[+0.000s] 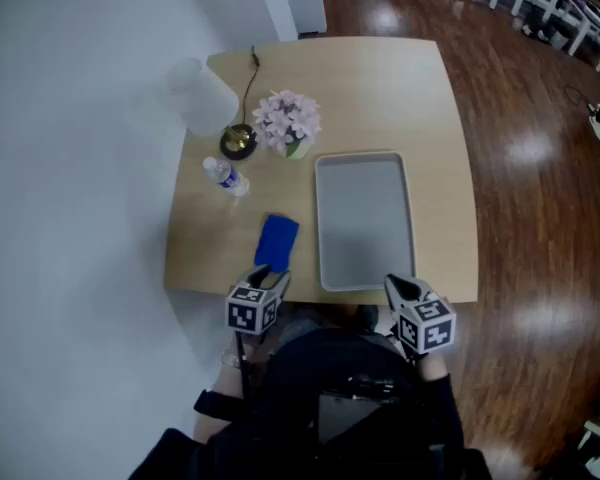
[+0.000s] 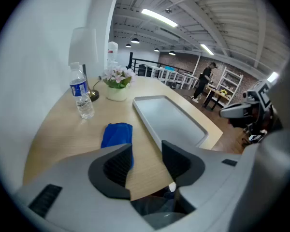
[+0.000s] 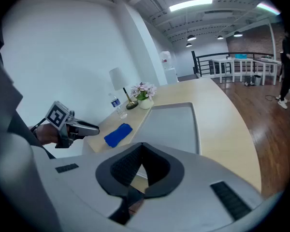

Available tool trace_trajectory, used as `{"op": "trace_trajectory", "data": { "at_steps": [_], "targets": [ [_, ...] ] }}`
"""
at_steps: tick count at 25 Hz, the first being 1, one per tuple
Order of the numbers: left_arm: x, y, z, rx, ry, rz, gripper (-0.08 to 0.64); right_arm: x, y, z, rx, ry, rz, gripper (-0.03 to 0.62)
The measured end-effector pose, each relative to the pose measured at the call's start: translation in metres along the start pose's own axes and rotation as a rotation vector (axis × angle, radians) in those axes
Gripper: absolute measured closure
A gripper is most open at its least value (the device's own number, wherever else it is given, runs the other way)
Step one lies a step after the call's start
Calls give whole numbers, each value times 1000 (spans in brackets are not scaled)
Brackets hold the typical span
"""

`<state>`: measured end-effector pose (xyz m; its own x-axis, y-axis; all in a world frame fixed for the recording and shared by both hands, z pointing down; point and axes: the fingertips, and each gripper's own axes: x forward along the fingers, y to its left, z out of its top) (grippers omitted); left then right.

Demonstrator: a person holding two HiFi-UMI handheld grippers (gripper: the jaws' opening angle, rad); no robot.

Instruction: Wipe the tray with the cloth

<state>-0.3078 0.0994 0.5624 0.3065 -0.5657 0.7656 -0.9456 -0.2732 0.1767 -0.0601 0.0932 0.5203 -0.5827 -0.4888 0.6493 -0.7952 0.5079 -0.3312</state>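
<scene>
The grey tray (image 1: 365,258) lies empty on the wooden table (image 1: 440,168), towards its right front. A folded blue cloth (image 1: 277,240) rests on the wood just left of the tray. My left gripper (image 1: 277,277) hovers at the table's front edge, right behind the cloth, jaws open and nothing between them. In the left gripper view the cloth (image 2: 117,134) lies just ahead of the left gripper (image 2: 147,150), with the tray (image 2: 170,121) to its right. My right gripper (image 1: 393,284) is held at the tray's near edge. In the right gripper view the right gripper (image 3: 142,146) has its tips touching, empty.
At the back left of the table stand a white lamp (image 1: 205,96), a pot of pale flowers (image 1: 288,121) and a small water bottle (image 1: 225,176). A white wall runs close along the left. Wooden floor lies to the right.
</scene>
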Motion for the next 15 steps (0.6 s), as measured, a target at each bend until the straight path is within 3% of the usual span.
{"op": "trace_trajectory", "data": {
  "at_steps": [6,10,15],
  "targets": [
    [53,72,0,119,96,95,197,21,24,16,15,2,-38,588],
    [87,88,-1,177,154,58,190,20,34,30,42,-7,-92,588],
    [114,98,-21,175,229,-9,206,30,42,37,94,-18,-170,588]
  ]
}}
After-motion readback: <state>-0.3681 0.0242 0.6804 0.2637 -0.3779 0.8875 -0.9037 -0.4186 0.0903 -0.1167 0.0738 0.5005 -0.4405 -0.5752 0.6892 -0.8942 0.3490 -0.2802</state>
